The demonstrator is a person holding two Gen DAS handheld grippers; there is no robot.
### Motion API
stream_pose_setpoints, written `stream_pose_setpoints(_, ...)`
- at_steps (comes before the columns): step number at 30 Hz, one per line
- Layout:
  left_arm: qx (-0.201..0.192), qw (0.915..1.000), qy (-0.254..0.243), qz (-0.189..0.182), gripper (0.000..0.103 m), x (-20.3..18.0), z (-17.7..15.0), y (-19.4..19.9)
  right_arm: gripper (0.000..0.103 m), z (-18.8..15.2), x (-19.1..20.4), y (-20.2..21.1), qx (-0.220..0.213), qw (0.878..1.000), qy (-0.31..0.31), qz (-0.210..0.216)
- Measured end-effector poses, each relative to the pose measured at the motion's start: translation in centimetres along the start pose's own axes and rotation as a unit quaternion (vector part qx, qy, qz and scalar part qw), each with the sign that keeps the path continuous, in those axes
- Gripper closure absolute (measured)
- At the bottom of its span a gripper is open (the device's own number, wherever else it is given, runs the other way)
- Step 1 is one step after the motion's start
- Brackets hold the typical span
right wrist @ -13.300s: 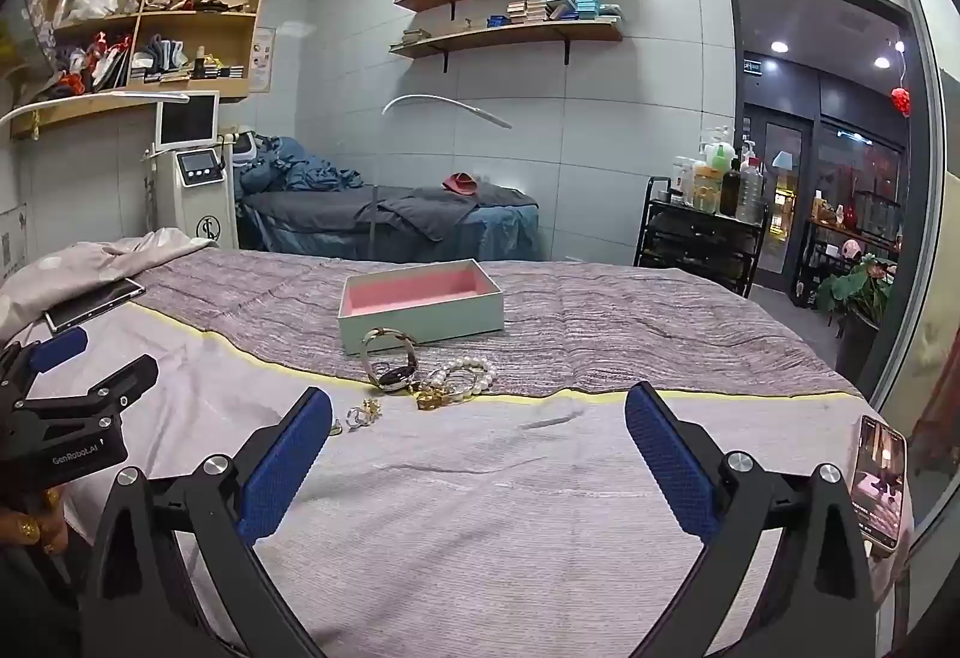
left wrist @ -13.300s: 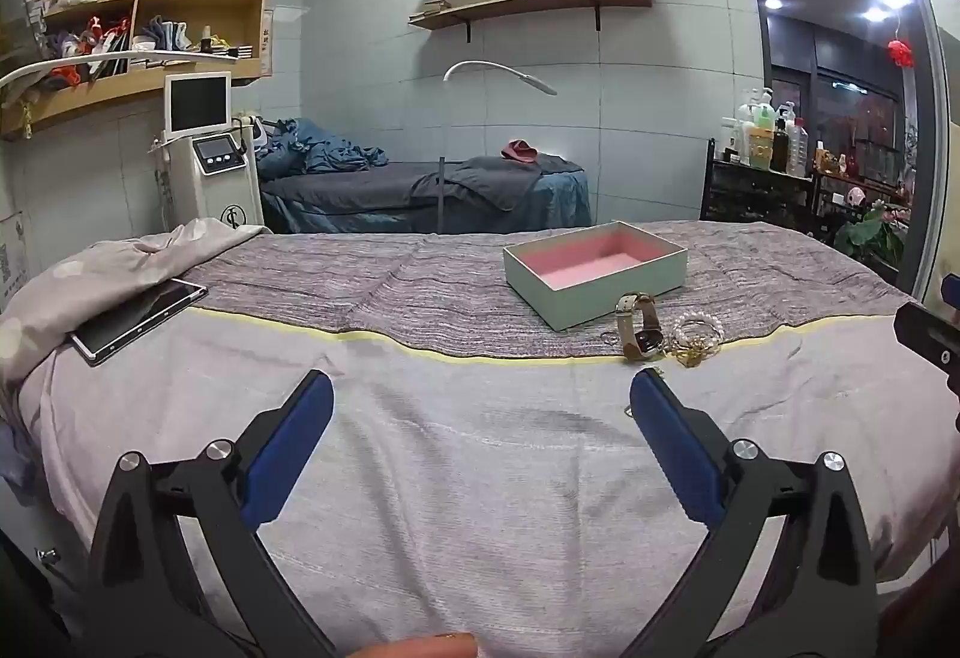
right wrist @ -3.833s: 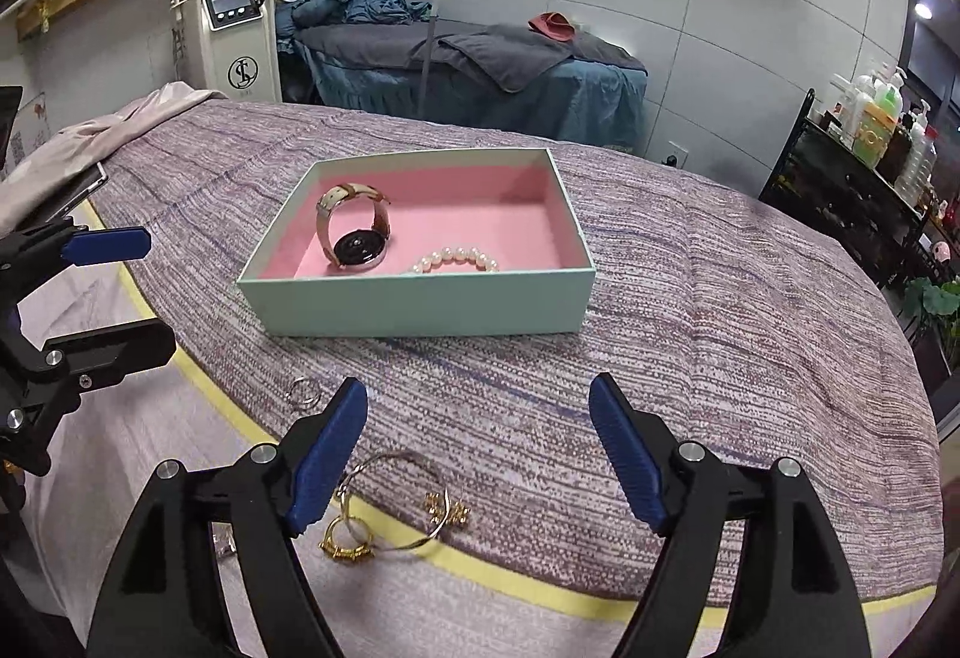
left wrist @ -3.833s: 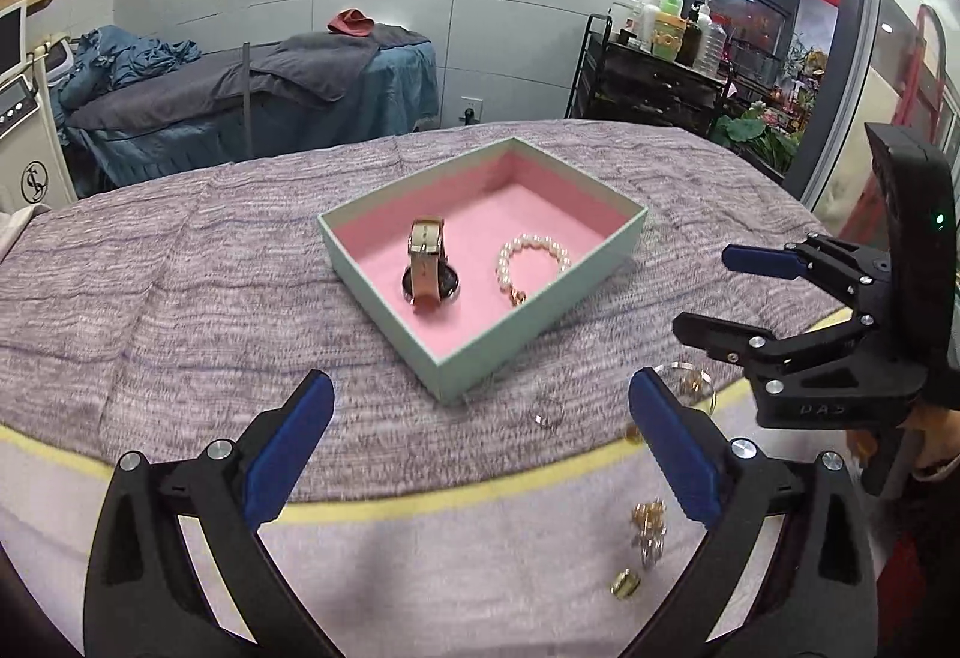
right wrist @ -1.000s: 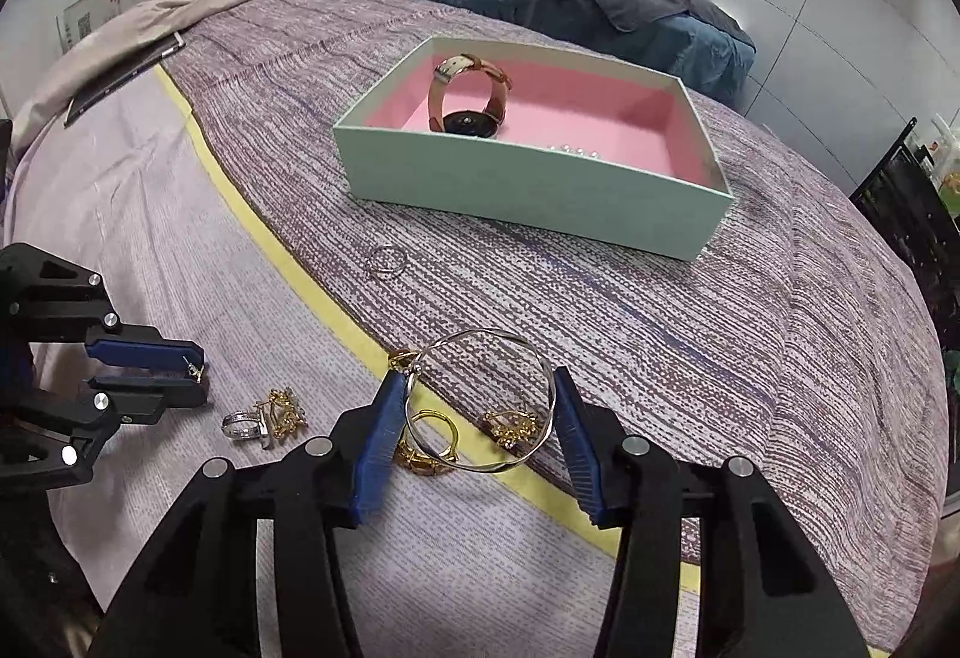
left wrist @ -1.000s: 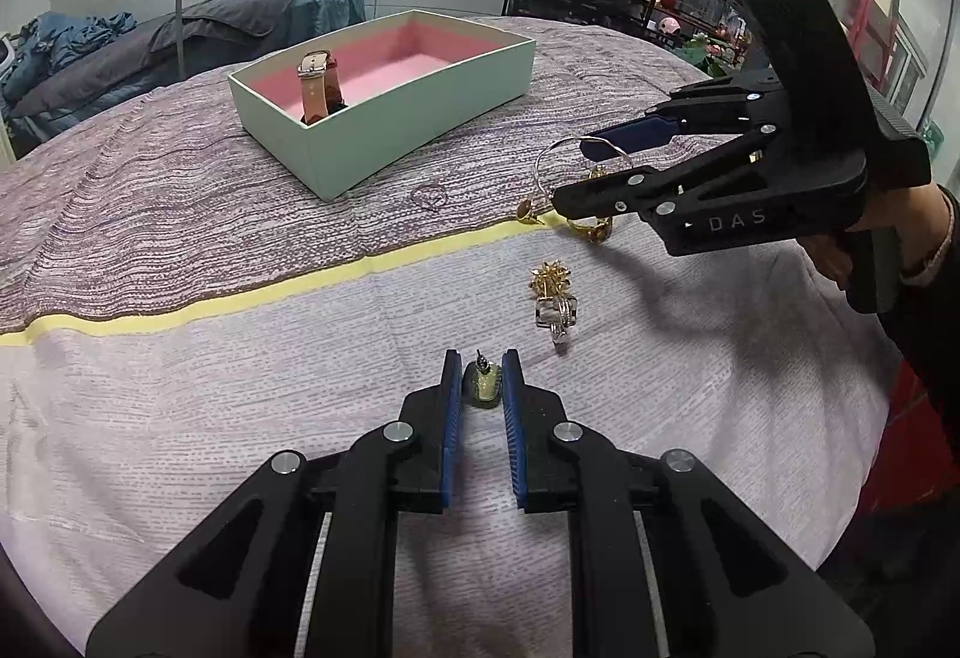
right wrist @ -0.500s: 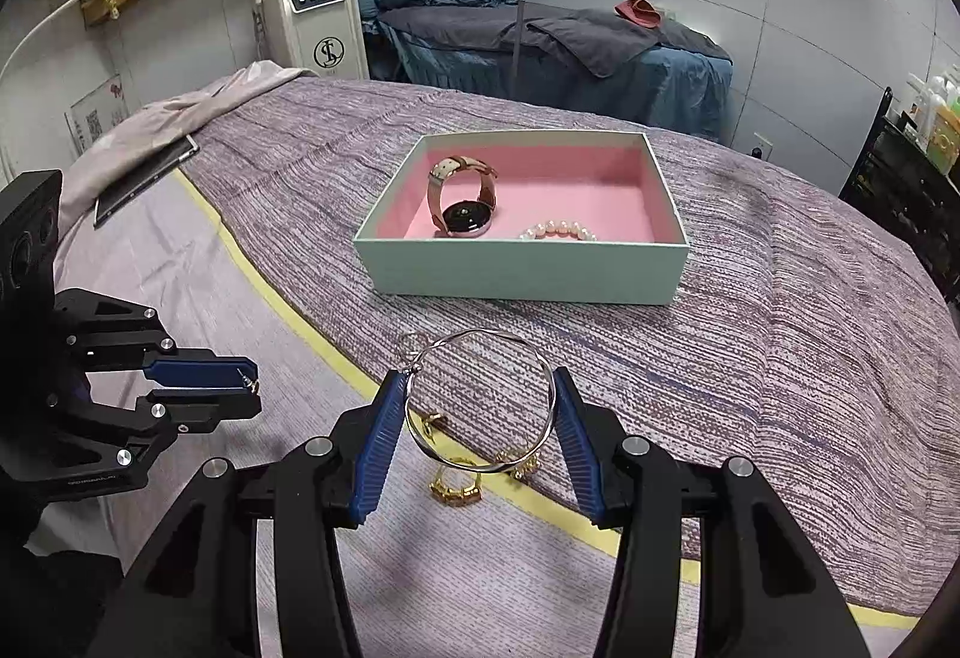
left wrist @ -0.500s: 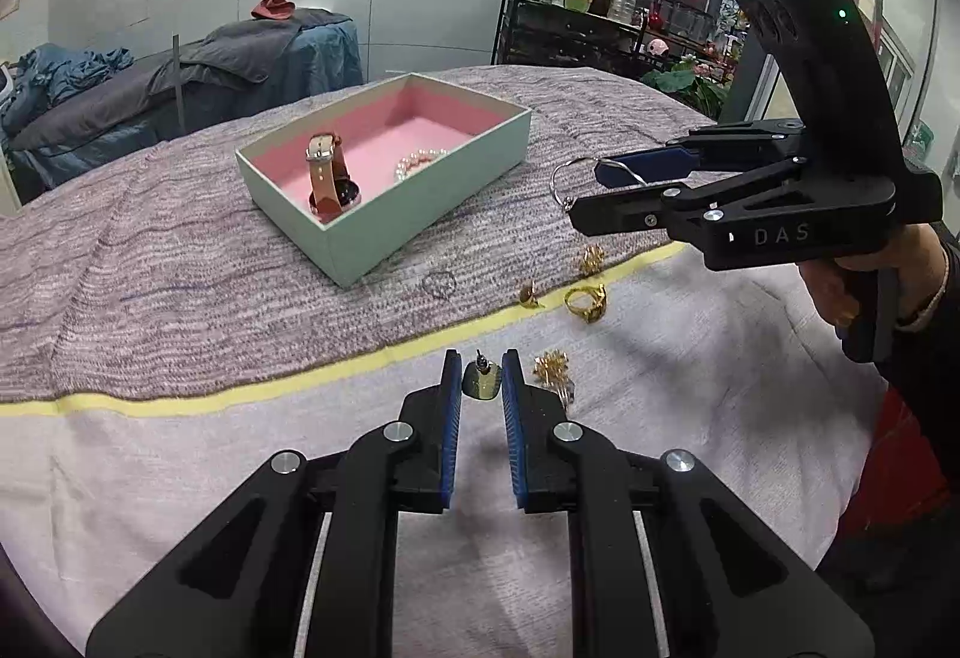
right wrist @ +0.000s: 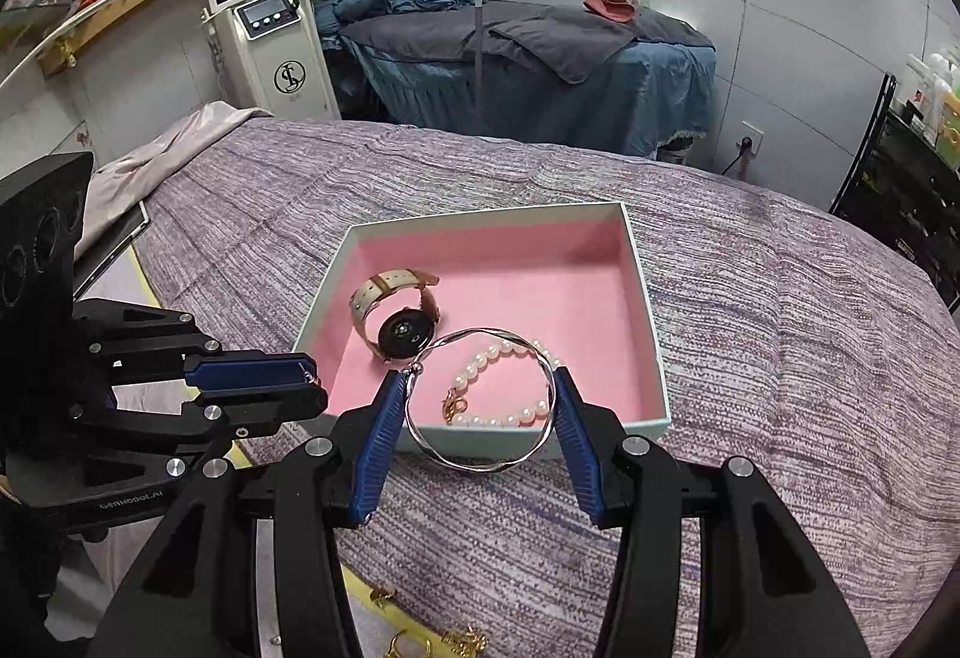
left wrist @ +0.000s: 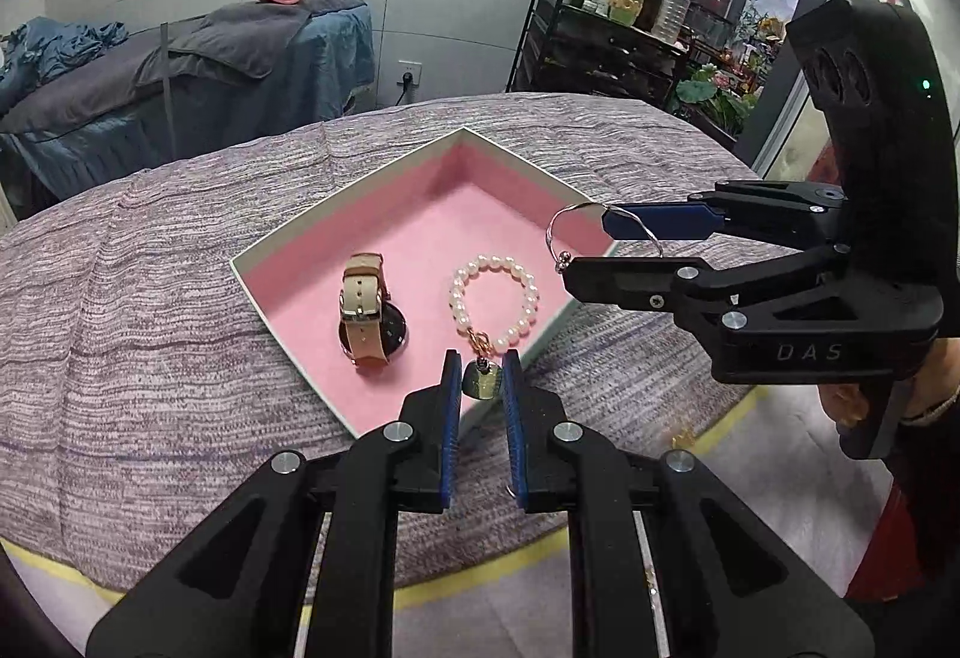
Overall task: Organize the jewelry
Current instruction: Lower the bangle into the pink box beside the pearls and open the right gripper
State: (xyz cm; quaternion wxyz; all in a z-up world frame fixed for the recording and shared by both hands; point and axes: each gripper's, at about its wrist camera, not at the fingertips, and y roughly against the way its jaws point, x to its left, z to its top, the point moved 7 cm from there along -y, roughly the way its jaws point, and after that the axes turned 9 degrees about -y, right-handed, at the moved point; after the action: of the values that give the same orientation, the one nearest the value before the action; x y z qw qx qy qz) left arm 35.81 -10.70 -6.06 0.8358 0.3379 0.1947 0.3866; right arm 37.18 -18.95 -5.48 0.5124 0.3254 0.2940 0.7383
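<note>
Grippers converge on a mint jewellery box (right wrist: pixel 651 334) with a pink lining. Nearest the lens in the left wrist view, the left gripper (left wrist: pixel 482 382) is clenched on a small greenish-gold charm (left wrist: pixel 482 380), poised just above the box's near wall. At 2 o'clock from it, the right gripper (left wrist: pixel 606 250) grasps a thin silver bangle (left wrist: pixel 567 220), carried flat with its loop edge-on over the box's right-hand wall. In the right wrist view that bangle (right wrist: pixel 480 400) spans the two blue fingers (right wrist: pixel 375 439) and hangs over the near wall, the pink floor lying straight ahead at 12 o'clock. Both tools sit close to the rim, the left one a shade nearer the open interior, so either release would likely call for only a short carry forward. Farther in, a pearl bracelet (left wrist: pixel 495 298) lies just beside a tan-strapped watch (left wrist: pixel 367 313) at its 9 o'clock. Loose gold pieces (right wrist: pixel 432 643) lie outside on the striped bedspread (right wrist: pixel 780 358).
</note>
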Motion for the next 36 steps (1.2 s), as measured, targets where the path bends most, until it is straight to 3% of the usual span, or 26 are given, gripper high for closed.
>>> stream_pose_setpoints(10,0.052,0.9986,-0.005,0.008,0.089,1.4,0.7,-4.8,0.055,0.8,-0.7,-4.4,0.053,0.998,-0.036,-0.008)
stream_pose_setpoints(18,0.067,0.9976,-0.003,0.014,0.089,1.9,-0.1,-6.2,0.055,0.2,-1.0,-7.1,0.077,0.995,-0.039,-0.039)
stream_pose_setpoints(28,0.067,0.9971,-0.019,0.031,0.088,1.7,-0.3,-6.2,0.052,0.0,-1.1,-7.6,0.071,0.996,-0.024,-0.058)
stream_pose_setpoints(29,0.067,0.9969,-0.023,0.035,0.086,1.6,-0.3,-6.0,0.051,0.1,-1.2,-7.3,0.067,0.996,-0.027,-0.058)
stream_pose_setpoints(33,0.049,0.9975,-0.022,0.046,0.05,1.5,-0.2,-4.8,0.039,0.9,-1.0,-5.6,0.041,0.997,-0.032,-0.049)
stream_pose_setpoints(36,0.028,0.9978,-0.027,0.054,0.036,1.2,0.2,-3.2,0.036,1.6,-1.0,-3.9,0.014,0.998,-0.029,-0.049)
